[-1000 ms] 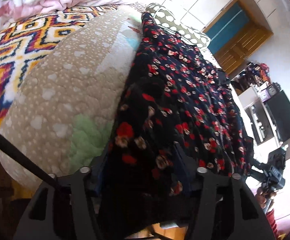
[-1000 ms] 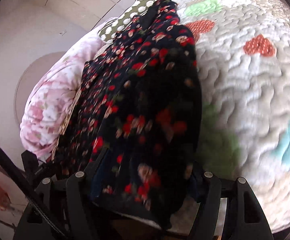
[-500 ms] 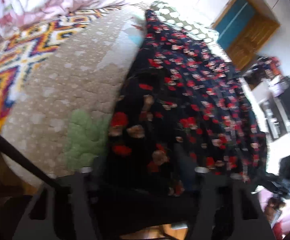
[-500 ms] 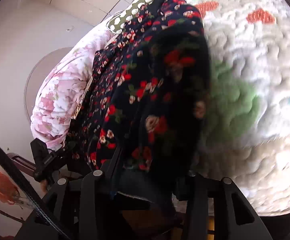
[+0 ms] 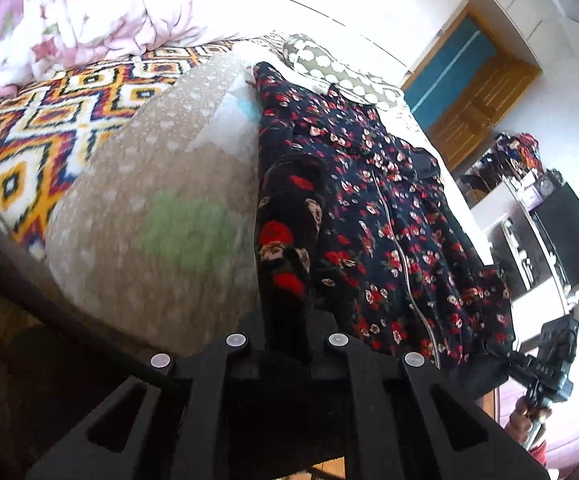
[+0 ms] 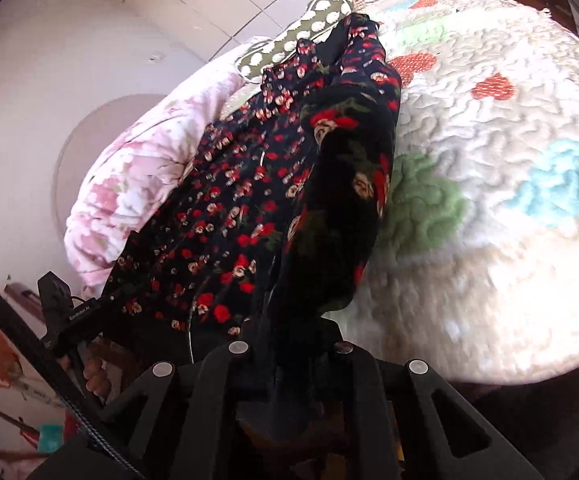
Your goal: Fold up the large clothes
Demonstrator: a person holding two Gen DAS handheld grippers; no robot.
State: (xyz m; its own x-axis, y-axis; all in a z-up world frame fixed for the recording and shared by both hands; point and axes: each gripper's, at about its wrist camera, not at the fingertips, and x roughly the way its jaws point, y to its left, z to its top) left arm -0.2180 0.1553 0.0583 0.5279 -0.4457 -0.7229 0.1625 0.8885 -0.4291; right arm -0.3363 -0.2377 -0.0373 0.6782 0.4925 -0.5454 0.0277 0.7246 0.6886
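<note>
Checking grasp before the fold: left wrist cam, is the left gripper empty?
No, the left gripper is shut on the hem of the dark floral dress, whose fabric runs up from between its jaws across the quilt.

Quilted bedspread (image 6: 489, 184), pink floral duvet (image 5: 101, 12), polka-dot pillow (image 5: 321, 64) – wooden door (image 5: 473, 104), patterned blanket (image 5: 49, 120)

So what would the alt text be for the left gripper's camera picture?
The left gripper is shut on the near edge of a dark floral dress spread on a quilted bed cover. The right gripper holds the dress's far corner.
</note>
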